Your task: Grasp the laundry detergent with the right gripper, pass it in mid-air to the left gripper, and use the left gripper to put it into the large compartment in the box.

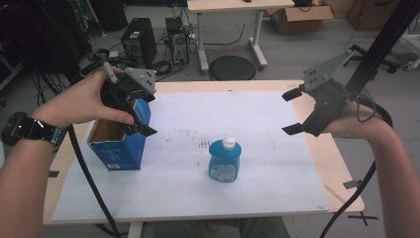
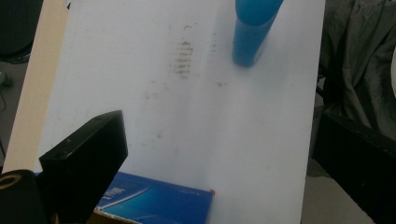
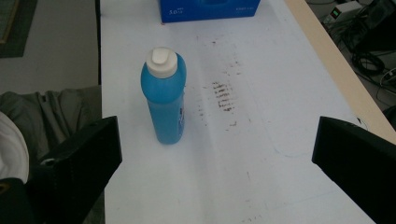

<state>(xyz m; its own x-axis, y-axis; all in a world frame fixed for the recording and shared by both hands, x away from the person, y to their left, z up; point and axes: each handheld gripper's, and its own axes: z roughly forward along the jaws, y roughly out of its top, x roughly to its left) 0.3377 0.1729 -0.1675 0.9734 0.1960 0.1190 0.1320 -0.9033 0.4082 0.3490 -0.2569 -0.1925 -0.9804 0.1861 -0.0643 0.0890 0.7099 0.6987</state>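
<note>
So the blue plastic bottle with the white cap (image 1: 225, 161) stood upright on the white sheet covering the wooden worktop (image 1: 341, 168), out in the open, with a patch of dark smudges just behind it. That bottle's my landmark here. To its left, a bit apart, sat an open-topped blue cardboard box (image 1: 119, 146), and the left gripper (image 1: 140, 113) hovered right above that box's open mouth, jaws spread wide with nothing in them. The right gripper (image 1: 292, 112) hung off to the bottle's right and above, well clear of it, jaws also wide open and empty, pointed roughly at the bottle.

Looked to me like the pickup was about to start, probably bottle into box. If I were doing it: come in level with the right gripper, line the jaws up either side of the bottle's body below the shoulder, not the cap, since it's tall and narrow and would tip easily from a nudge up high. Close gently so the plastic doesn't squish, and lift straight up before swinging left.
</note>
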